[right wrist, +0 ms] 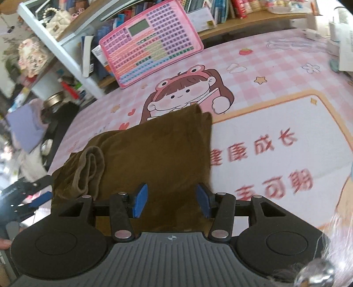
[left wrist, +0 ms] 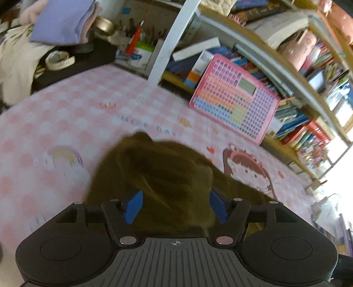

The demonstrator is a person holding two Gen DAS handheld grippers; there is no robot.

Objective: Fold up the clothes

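Note:
An olive-brown garment [right wrist: 158,150] lies folded on the pink checked cartoon mat [right wrist: 275,72], its paler ribbed band [right wrist: 90,170] bunched at the left end. My right gripper [right wrist: 172,199] hovers over the garment's near edge, open, with its blue pads [right wrist: 140,199] wide apart and the cloth below them. In the left wrist view the same garment [left wrist: 158,172] looks blurred and rumpled. My left gripper [left wrist: 175,206] is open right above it, blue pads [left wrist: 133,206] spread. The left gripper [right wrist: 33,198] also shows at the garment's left end in the right wrist view.
A pink keyboard-like toy board [left wrist: 236,97] leans against the bookshelf [left wrist: 308,72] at the mat's far edge. A purple folded cloth [left wrist: 64,19], a cream garment [left wrist: 13,66], a tape roll [left wrist: 59,59] and a pen cup [left wrist: 141,53] crowd the far left. White boxes [right wrist: 339,44] stand at the right.

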